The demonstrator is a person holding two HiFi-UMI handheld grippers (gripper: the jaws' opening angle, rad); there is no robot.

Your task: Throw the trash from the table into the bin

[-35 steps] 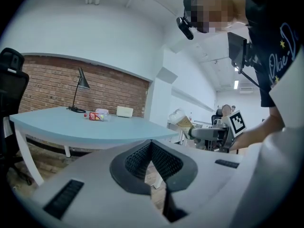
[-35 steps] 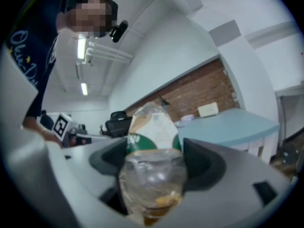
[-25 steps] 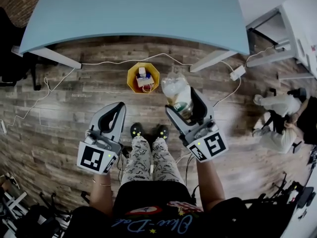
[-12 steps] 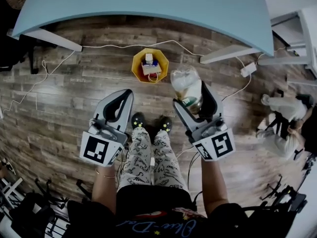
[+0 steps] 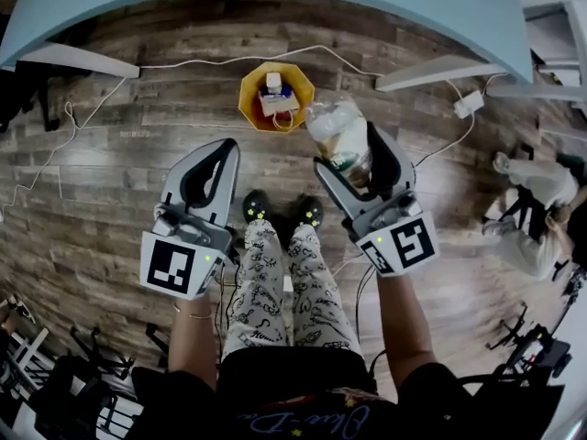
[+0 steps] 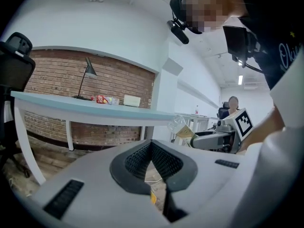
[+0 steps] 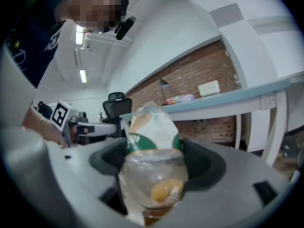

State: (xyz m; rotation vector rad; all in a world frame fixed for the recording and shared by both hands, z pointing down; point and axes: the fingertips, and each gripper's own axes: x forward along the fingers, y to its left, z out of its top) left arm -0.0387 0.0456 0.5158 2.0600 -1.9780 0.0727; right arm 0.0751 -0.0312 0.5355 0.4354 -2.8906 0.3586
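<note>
Right gripper view has the jaws of the right gripper [image 7: 154, 167] clamped on a crumpled clear bottle [image 7: 153, 141] with a green-and-white label. The left gripper [image 6: 152, 160] has its jaws together with nothing between them. In the head view the bottle hangs above the floor just beside the yellow bin [image 5: 249, 108], which already holds some pieces. The drop looks close. A red packet [image 6: 101, 99] and other bits on the desk [image 6: 71, 109] remain to clear.
</note>
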